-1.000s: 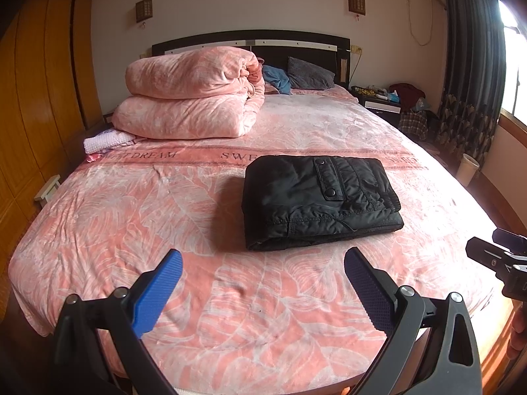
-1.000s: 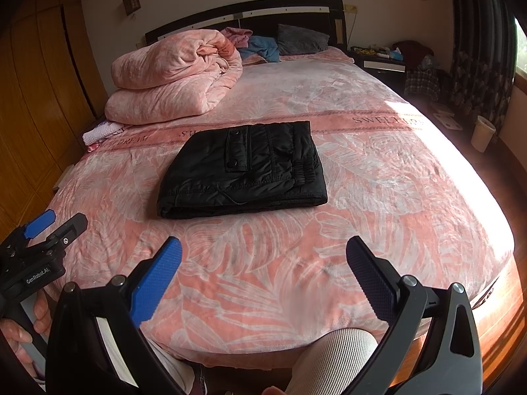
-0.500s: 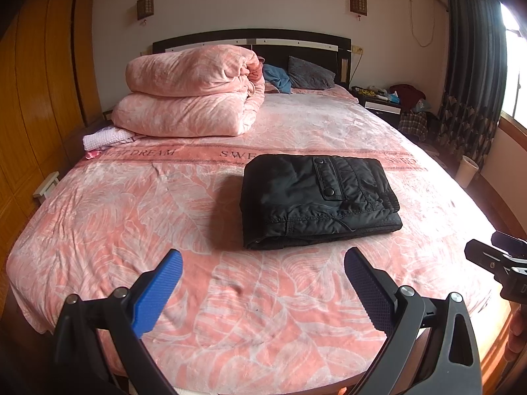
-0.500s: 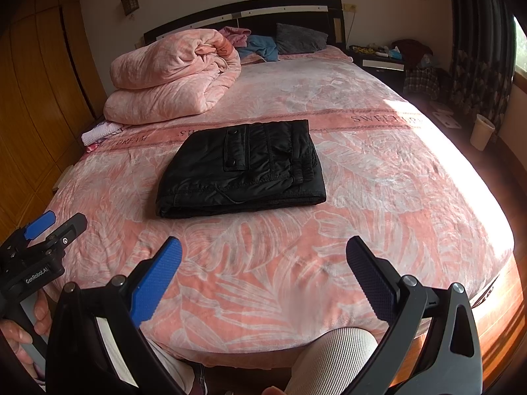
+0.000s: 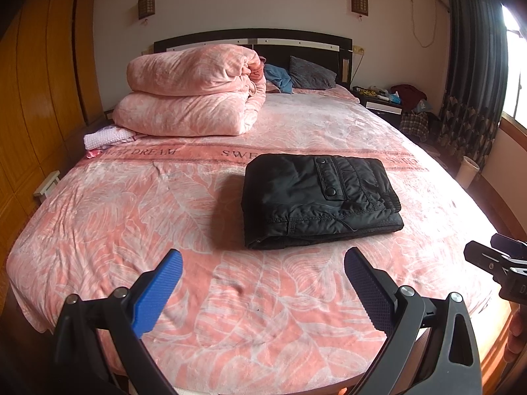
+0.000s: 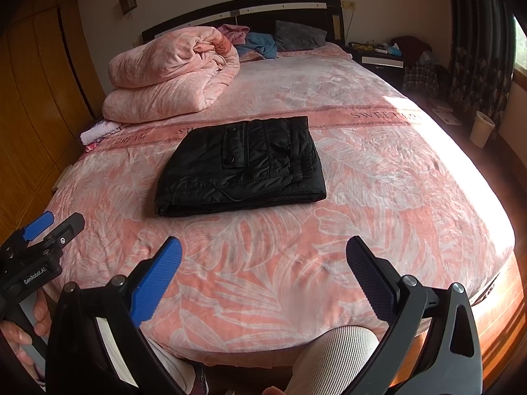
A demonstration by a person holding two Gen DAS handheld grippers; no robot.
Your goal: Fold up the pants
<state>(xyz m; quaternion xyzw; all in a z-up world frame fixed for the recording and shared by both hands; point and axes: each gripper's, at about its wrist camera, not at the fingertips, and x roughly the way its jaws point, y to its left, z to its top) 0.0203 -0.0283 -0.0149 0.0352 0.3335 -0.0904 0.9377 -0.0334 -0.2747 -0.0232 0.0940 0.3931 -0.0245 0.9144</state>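
Looking along the left gripper (image 5: 262,276), its jaws stand spread wide over the near edge of the bed (image 5: 138,217), pinching nothing. The pants (image 5: 316,197) lie at about 1 o'clock from it, mid-bed, a folded black rectangle, layered edges toward the camera, snap flap on top. A rolled pink quilt (image 5: 194,98) sits at 11 o'clock near the headboard, with a grey pillow (image 5: 311,74) at 12. The bucket (image 5: 467,171) on the floor at 2 o'clock; what it holds cannot be told. The right gripper (image 5: 494,260) pokes in at 3 o'clock.

From the right gripper (image 6: 263,275), jaws likewise spread and bare, the pants (image 6: 243,168) lie at 12 o'clock, well apart. Nothing lies between. A knee (image 6: 332,355) shows at 6 o'clock, the left gripper (image 6: 49,227) at 9, held by a hand (image 6: 19,339).
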